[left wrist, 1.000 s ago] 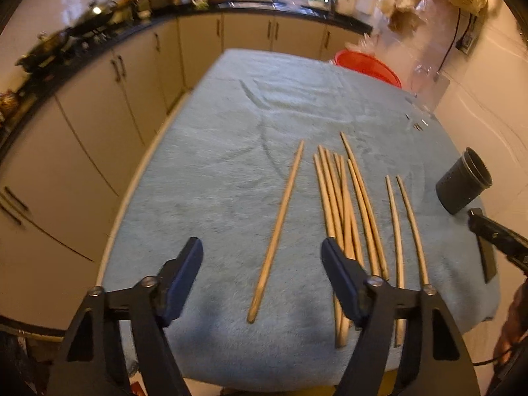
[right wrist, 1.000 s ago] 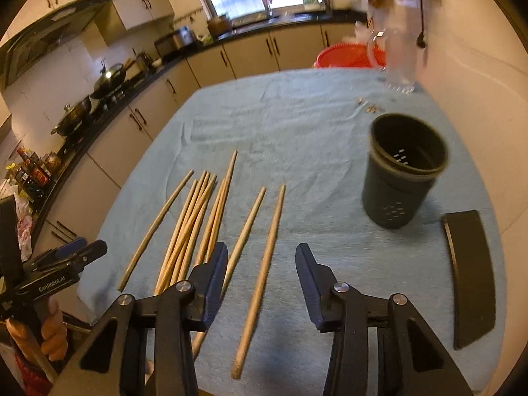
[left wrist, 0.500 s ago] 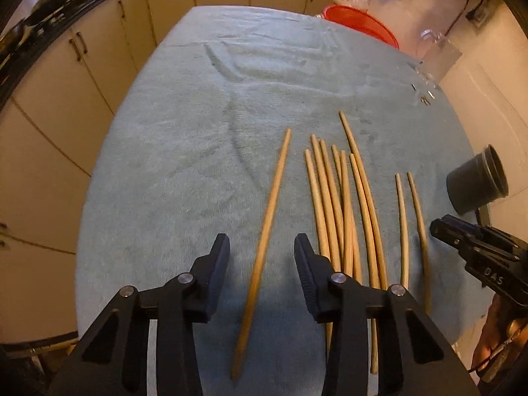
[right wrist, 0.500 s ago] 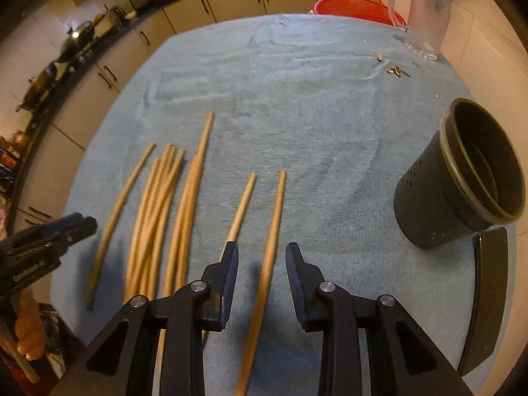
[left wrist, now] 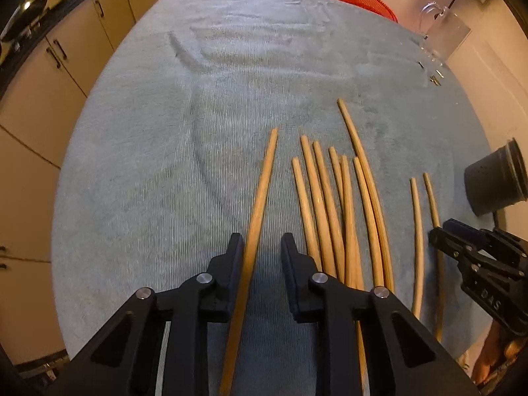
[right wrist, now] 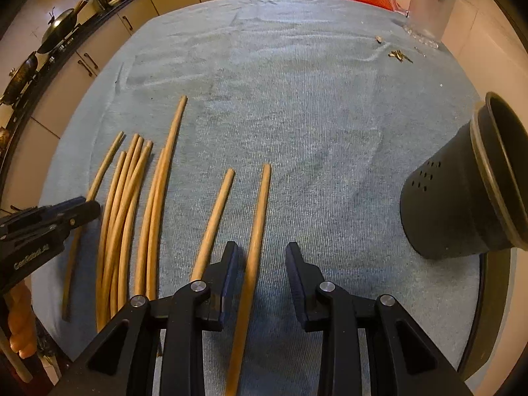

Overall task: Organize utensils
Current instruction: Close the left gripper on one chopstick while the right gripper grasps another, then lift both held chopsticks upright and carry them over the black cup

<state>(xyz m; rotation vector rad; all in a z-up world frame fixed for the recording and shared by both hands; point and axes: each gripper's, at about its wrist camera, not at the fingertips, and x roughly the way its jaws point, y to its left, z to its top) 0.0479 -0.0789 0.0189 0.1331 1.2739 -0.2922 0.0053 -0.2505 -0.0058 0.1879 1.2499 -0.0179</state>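
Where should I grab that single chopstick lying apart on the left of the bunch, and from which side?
Take the lone chopstick on its near stretch, from straight above, one finger each side. It lies flat on the towel, pointing away, with bare cloth between it and the bunch. The left gripper straddles it there; its jaws have just been closing, not yet clamped.
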